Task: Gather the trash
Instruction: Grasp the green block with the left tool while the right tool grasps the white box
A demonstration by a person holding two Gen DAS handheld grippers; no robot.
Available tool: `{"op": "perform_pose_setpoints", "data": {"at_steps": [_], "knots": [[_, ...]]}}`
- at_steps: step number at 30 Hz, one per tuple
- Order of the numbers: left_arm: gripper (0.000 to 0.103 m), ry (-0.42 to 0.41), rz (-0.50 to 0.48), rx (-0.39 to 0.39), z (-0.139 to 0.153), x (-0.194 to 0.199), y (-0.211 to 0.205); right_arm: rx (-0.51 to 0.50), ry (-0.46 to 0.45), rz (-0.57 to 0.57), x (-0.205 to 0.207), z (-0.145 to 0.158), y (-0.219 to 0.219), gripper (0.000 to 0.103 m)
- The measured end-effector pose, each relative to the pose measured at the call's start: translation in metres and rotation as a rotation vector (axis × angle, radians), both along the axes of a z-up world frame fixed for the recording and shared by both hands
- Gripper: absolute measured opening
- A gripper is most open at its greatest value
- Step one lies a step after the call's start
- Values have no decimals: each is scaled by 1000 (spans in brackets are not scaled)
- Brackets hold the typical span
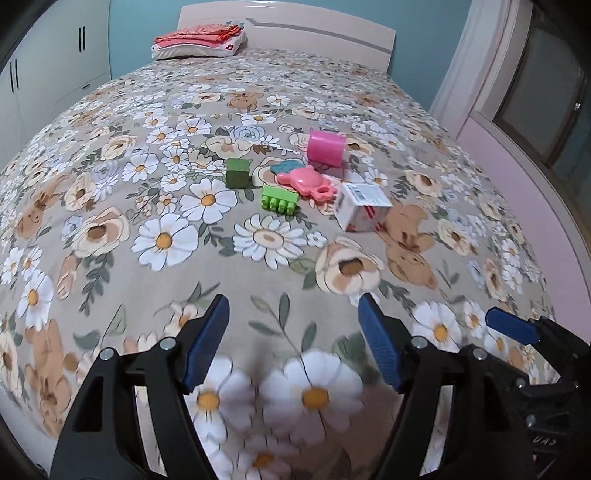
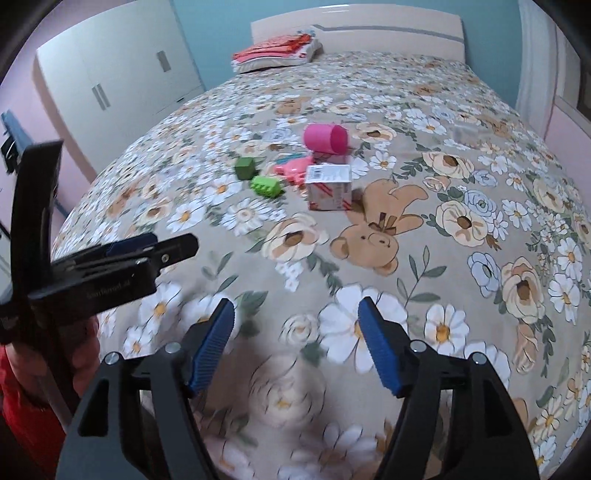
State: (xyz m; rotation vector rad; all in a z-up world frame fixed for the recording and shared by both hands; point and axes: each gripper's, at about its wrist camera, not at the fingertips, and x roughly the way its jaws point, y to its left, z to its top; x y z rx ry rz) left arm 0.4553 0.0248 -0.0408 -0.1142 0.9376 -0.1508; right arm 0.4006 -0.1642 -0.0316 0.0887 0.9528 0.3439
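Observation:
A white carton with red print [image 1: 360,206] lies on the floral bedspread [image 1: 147,184], also in the right wrist view [image 2: 328,186]. Beside it lie a pink cup on its side [image 1: 325,146] [image 2: 327,138], a pink bear-shaped toy [image 1: 306,181] [image 2: 291,168], a dark green cube [image 1: 237,172] [image 2: 245,168] and a light green studded brick [image 1: 279,199] [image 2: 265,186]. My left gripper [image 1: 293,341] is open and empty, well short of the pile. My right gripper [image 2: 297,343] is open and empty, also short of it.
Folded red and pink cloths on a pillow [image 1: 201,40] lie by the headboard [image 1: 321,27]. White wardrobes [image 2: 110,66] stand to the left. A window [image 1: 546,99] is to the right. The other gripper shows at each view's edge.

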Motion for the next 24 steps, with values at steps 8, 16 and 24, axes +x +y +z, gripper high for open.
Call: {"op": "perform_pose_setpoints", "data": {"at_steps": [8,16,24], "knots": [[72,-16,22,-15,-31,53,4,-13,24,-62,59,-33,5,74],[72,-18,11,-52,-58,96,7,29,20,-109,108,-49,8,74],[72,-13,7,-114,-79,133,11,99,45,-151,150,-65,9,76]]}}
